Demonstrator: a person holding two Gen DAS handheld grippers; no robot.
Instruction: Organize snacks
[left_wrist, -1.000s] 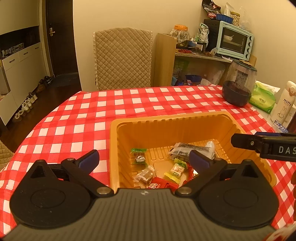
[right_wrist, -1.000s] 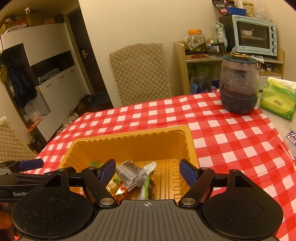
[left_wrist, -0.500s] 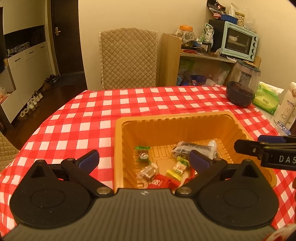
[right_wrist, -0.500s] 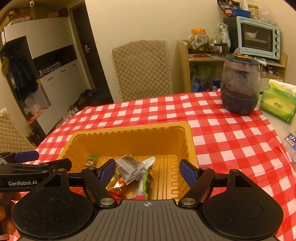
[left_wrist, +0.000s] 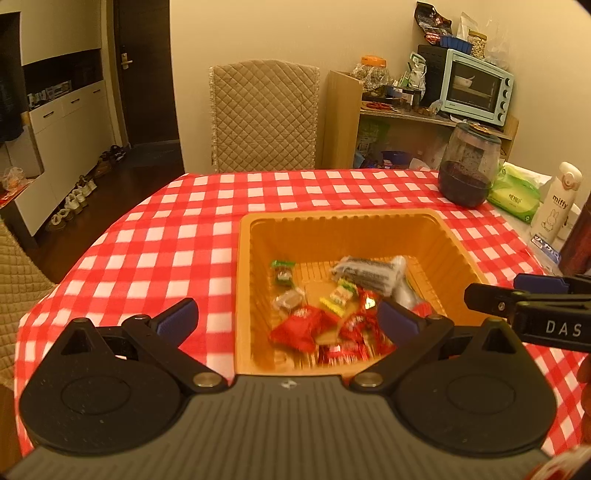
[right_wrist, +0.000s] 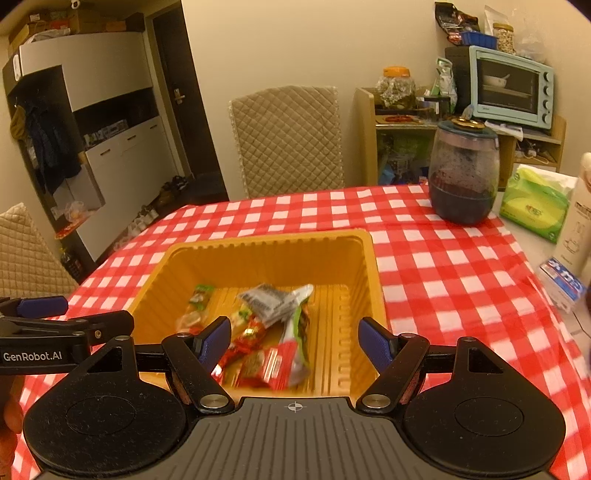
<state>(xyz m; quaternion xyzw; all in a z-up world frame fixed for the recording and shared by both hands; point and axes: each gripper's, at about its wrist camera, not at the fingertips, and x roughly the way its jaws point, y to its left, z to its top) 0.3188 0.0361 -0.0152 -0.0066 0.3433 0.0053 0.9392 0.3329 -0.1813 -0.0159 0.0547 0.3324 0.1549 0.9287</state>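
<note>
Low in both frames, the left tongs (left_wrist: 286, 319) and right tongs (right_wrist: 294, 338) gape wide, gripping nothing, probably done loading. Beyond them, mid-frame, the snacks (left_wrist: 343, 302) lie gathered inside the orange tray (left_wrist: 340, 218) on the checkered bench (left_wrist: 177, 240).

You see wrapped snacks (left_wrist: 325, 306) lying loose and mixed in the orange tray (left_wrist: 332, 225) on the checked tablecloth.
</note>
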